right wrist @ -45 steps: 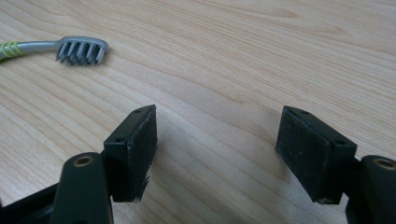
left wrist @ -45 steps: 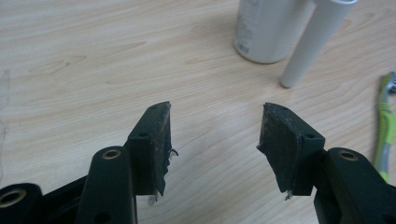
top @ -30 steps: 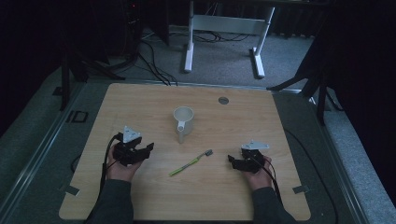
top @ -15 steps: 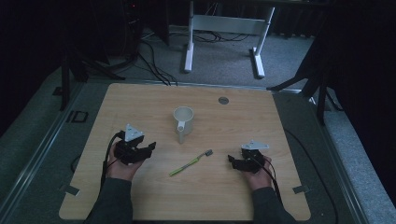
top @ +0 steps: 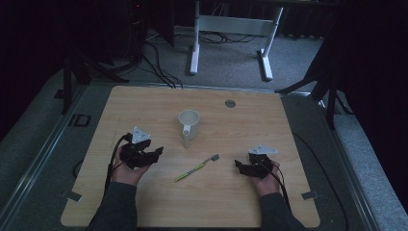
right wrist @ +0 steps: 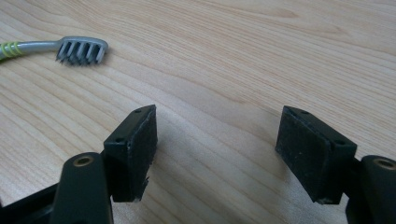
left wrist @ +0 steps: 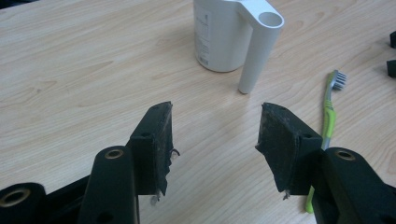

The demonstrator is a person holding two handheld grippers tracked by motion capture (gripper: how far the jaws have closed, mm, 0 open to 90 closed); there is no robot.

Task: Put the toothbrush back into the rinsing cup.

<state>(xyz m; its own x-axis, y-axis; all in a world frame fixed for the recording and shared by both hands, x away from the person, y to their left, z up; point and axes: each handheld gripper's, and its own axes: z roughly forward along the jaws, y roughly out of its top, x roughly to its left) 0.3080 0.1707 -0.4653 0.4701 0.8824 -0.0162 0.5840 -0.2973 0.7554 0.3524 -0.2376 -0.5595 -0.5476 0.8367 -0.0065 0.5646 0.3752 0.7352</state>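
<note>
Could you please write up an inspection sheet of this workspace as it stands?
Surface: wooden table, bare light wood, with a small round grey disc near its far edge.
Job's things: white cup upright with a tubular handle; green toothbrush lying flat between the grippers, bristle head toward the right gripper.
Clutter: nothing seen.
Grippers: left gripper open, empty; right gripper open, empty; both low over the table.
Cables: one trails from each gripper; more lie on the floor beyond the table.
Surroundings: dim room, grey carpet, white stand legs behind.
</note>
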